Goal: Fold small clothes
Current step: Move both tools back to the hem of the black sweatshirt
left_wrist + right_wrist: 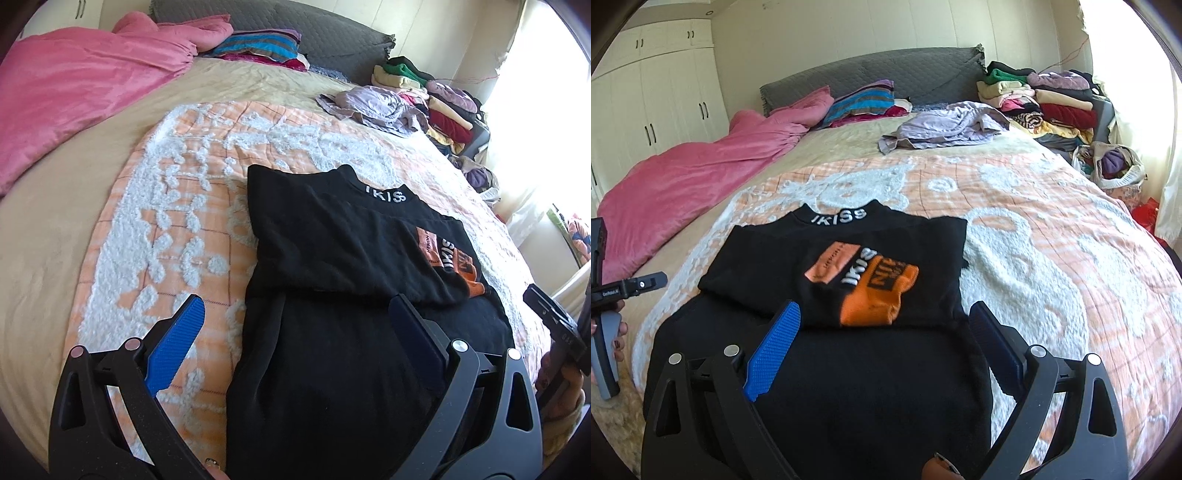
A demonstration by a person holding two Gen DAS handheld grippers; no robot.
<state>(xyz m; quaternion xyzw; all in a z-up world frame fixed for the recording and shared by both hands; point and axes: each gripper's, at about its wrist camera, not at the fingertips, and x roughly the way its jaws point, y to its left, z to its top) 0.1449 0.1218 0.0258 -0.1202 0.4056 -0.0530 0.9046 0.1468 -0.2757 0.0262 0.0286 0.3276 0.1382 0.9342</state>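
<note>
A black shirt with a white "IKISS" collar and an orange print lies flat on the orange and white bedspread, its sides folded in. My left gripper is open over the shirt's near left part, with nothing between its fingers. The shirt also shows in the right wrist view, with the orange print on top. My right gripper is open above the shirt's near hem, holding nothing. The left gripper's handle shows at the left edge.
A pink duvet lies along the left side. A crumpled lilac garment lies farther up the bed. Stacks of folded clothes stand at the far right, striped pillows by the grey headboard. White wardrobes stand left.
</note>
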